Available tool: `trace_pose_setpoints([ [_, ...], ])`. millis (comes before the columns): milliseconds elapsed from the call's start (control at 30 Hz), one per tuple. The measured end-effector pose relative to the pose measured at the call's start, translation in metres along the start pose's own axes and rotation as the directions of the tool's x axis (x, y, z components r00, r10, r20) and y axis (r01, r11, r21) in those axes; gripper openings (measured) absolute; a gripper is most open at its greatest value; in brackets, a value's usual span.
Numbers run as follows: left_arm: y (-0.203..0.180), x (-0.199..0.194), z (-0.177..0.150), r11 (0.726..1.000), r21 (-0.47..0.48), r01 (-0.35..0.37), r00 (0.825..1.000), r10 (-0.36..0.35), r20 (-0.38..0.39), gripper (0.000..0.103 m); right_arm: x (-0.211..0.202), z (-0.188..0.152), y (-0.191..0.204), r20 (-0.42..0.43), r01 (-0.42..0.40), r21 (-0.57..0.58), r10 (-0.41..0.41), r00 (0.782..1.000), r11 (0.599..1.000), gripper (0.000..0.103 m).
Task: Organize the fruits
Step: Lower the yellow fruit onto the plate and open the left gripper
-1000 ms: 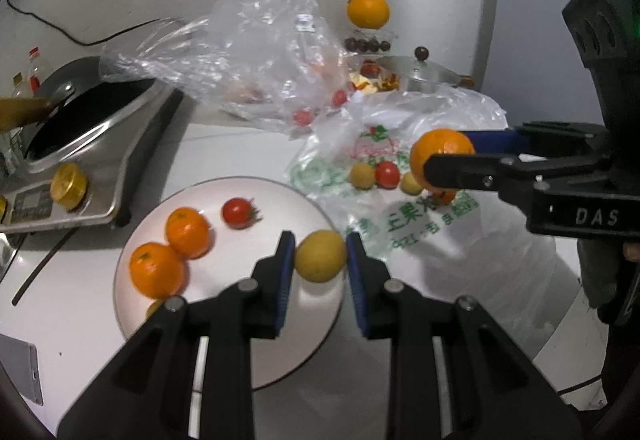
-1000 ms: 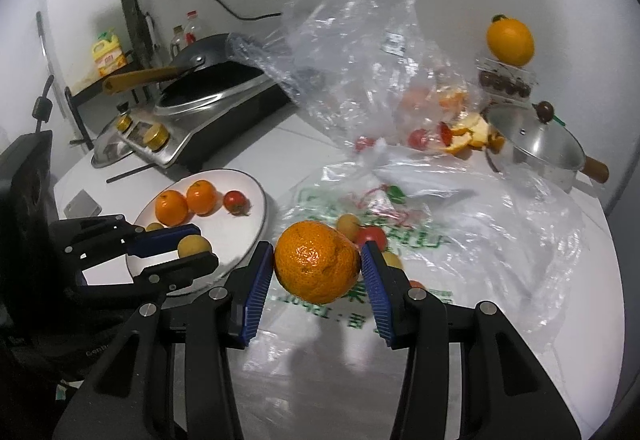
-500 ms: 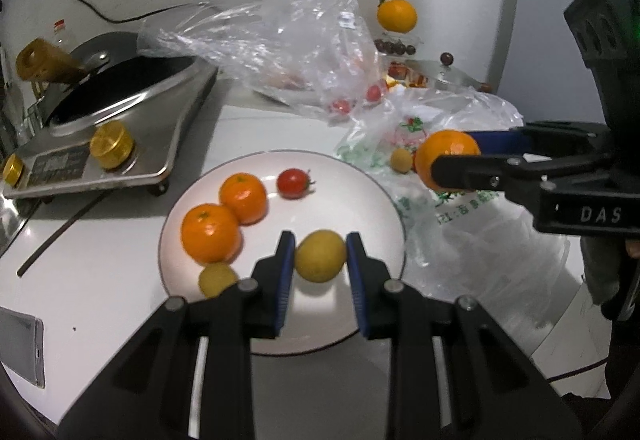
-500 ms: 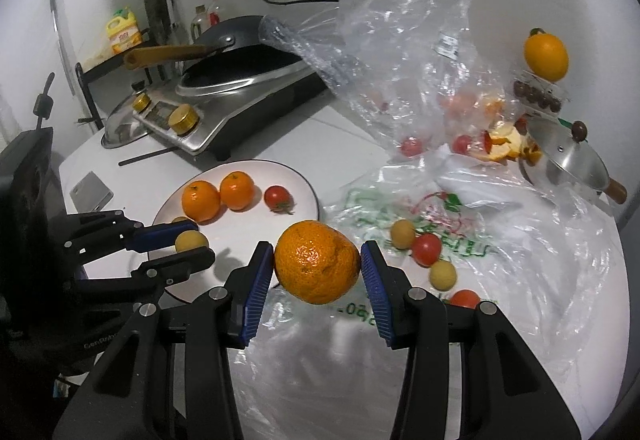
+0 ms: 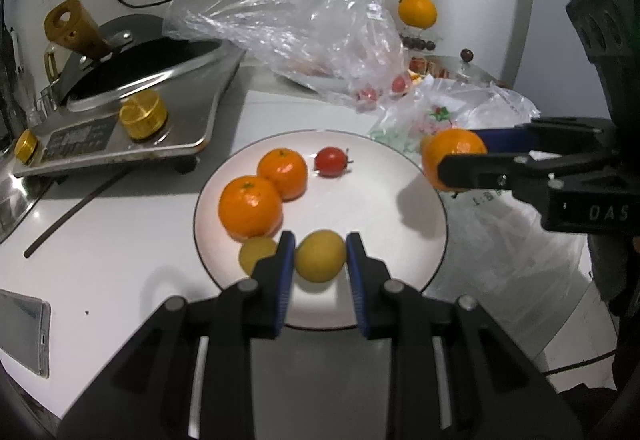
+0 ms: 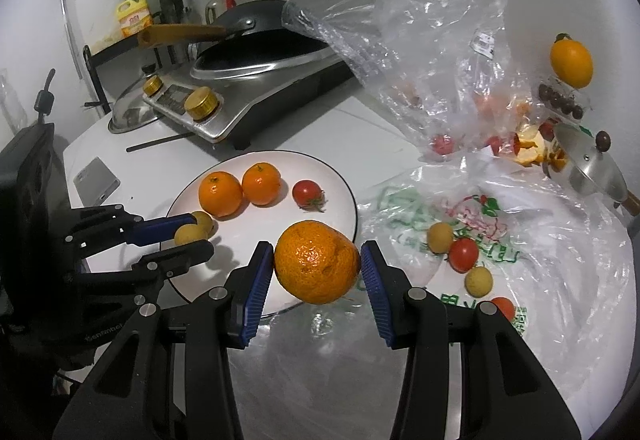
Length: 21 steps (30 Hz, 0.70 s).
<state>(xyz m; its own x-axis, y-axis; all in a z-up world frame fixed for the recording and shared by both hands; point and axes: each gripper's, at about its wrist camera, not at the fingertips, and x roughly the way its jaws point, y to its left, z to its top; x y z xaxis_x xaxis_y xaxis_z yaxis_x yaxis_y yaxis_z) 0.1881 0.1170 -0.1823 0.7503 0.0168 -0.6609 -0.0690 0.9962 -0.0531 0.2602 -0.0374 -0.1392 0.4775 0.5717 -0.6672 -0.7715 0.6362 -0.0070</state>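
Left gripper [image 5: 320, 258] clamped on a small yellow fruit [image 5: 320, 255], held low over the near edge of the white plate [image 5: 384, 208]. Right gripper [image 6: 318, 264] closed on a large orange [image 6: 318, 262], hovering above the plate's right rim, beside the printed bag [image 6: 560, 264]. Already on the plate: two oranges [image 5: 250, 206], one cherry tomato [image 5: 331, 161] and a second yellow fruit [image 5: 256, 254], just left of the left gripper. More yellow fruit and tomatoes left loose on the printed bag [image 6: 464, 254]. Behind, on the white bench [image 5: 100, 264]: a cooktop [image 5: 132, 128] with a dark pan [image 6: 256, 52], and a crumpled clear bag [image 5: 328, 28].
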Motion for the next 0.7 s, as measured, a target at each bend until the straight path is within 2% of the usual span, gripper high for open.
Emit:
trace_pose_setpoints([
  [700, 0.013, 0.008, -0.008, 1.0, -0.002, -0.03, 0.999, 0.029, -0.042, 0.028, 0.017, 0.003, 0.016, -0.029, -0.018, -0.018, 0.018, 0.999, 1.0, 0.048],
])
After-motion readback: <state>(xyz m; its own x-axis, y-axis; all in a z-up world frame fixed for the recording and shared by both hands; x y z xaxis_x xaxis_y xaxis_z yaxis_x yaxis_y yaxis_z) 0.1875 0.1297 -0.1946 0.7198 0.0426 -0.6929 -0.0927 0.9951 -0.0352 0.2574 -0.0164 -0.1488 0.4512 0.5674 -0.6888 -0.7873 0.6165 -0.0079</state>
